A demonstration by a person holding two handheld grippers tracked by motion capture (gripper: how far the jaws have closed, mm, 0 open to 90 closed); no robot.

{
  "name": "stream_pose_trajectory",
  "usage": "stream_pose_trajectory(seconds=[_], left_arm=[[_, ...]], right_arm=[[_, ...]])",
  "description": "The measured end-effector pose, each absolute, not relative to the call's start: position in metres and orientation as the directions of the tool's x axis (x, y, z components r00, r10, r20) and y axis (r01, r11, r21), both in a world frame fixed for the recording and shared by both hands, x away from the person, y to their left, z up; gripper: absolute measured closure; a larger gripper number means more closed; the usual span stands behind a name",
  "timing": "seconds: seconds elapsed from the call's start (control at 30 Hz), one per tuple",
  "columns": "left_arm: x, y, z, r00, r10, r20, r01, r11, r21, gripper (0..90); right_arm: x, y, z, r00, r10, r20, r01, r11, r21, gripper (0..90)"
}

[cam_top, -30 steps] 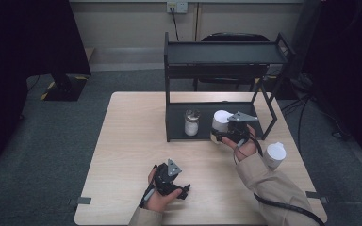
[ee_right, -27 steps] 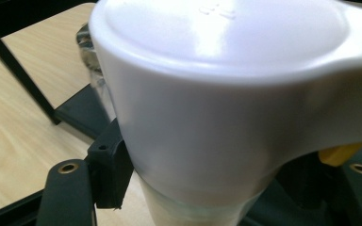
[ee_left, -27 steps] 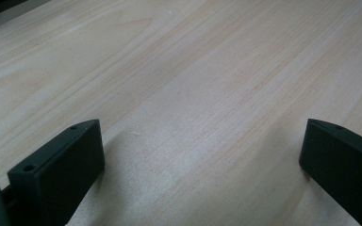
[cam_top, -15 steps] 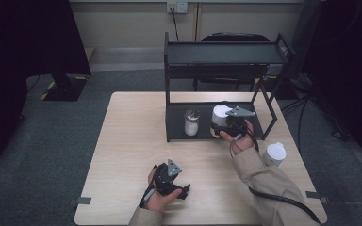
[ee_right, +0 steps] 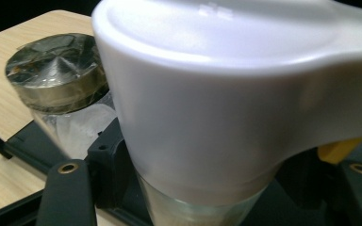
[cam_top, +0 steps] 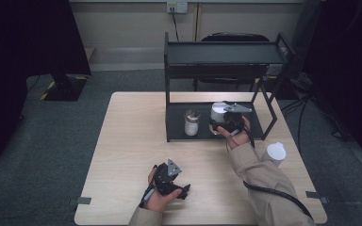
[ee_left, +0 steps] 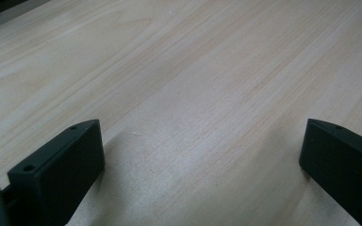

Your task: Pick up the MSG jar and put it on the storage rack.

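My right gripper point(cam_top: 220, 124) is shut on a glass jar with a wide white lid point(cam_top: 218, 111) and holds it just over the lower shelf of a black two-level rack point(cam_top: 175, 127). In the right gripper view the white-lidded jar point(ee_right: 226, 94) rises between the jaws of my right gripper point(ee_right: 212, 202). A small glass jar with a metal lid point(ee_right: 56, 70) stands just to its left; it is on the same shelf in the high view point(cam_top: 191, 122). My left gripper point(cam_top: 183, 190) rests open on the table near the front edge, with bare wood between the jaws of the left gripper point(ee_left: 202, 160).
A white cup point(cam_top: 276, 151) stands on the table right of the rack, beside my right sleeve. The rack's top shelf point(cam_top: 221, 52) overhangs the lower one. The light wooden table point(cam_top: 132, 141) is bare at the left.
My right hand has carried the white-lidded jar farther in over the lower shelf and slightly left, closer to the small jar. The left gripper has stayed put.
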State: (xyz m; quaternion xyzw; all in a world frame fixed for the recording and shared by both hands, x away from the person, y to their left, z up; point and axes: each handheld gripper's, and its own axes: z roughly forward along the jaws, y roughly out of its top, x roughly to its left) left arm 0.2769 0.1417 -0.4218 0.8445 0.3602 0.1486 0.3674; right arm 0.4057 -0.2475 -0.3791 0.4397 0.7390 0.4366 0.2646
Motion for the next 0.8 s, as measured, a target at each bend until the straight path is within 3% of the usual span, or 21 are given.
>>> stream_pose_trajectory(seconds=[0.33,0.8], left_arm=[[0.277,0.142,-0.422,0.696,0.718,-0.014,0.499,-0.47,0.728,0.0],[0.277,0.142,-0.422,0.696,0.718,-0.014,0.499,-0.47,0.728,0.0]], right_arm=[[0.417,-0.239,-0.385,-0.478,0.876,-0.061,0.397,0.277,0.875,30.7],[0.43,-0.233,-0.391,-0.481,0.875,-0.058,0.399,0.277,0.874,30.7]])
